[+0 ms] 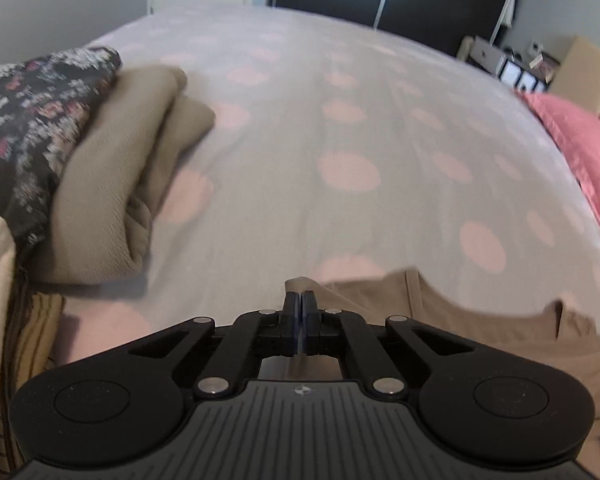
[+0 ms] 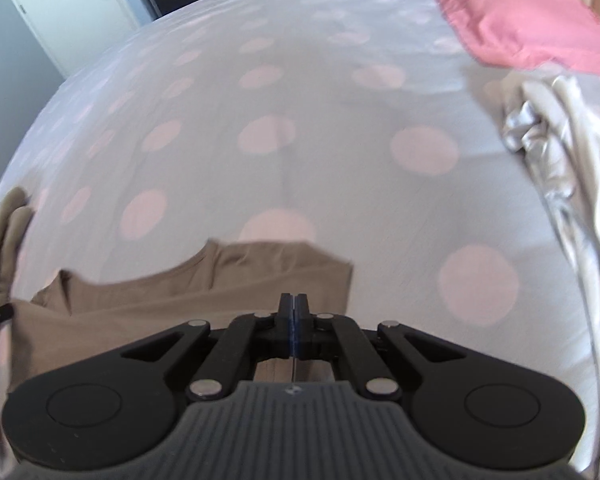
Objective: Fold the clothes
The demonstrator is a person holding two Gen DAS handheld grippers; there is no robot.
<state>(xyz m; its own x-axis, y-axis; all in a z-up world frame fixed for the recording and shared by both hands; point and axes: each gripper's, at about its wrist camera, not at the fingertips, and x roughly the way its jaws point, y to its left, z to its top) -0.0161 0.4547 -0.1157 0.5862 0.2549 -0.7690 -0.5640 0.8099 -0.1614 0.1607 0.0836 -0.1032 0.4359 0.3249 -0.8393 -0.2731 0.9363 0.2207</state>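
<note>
Polka-dot bed (image 1: 340,128) — white door (image 2: 72,12)

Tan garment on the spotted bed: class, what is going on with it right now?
A person is holding a handheld gripper in each hand and gripping a tan sleeveless top over a grey bedspread with pink dots. The left gripper is shut on one shoulder strap, the right gripper on the other. Folded clothes, a beige knit and a dark floral piece, sit to the left; a crumpled silver-white garment waits on the right.

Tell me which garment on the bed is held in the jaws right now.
The flat tan top: the left gripper and right gripper both pinch it. The folded beige knit, floral piece and crumpled silver garment lie untouched.
</note>
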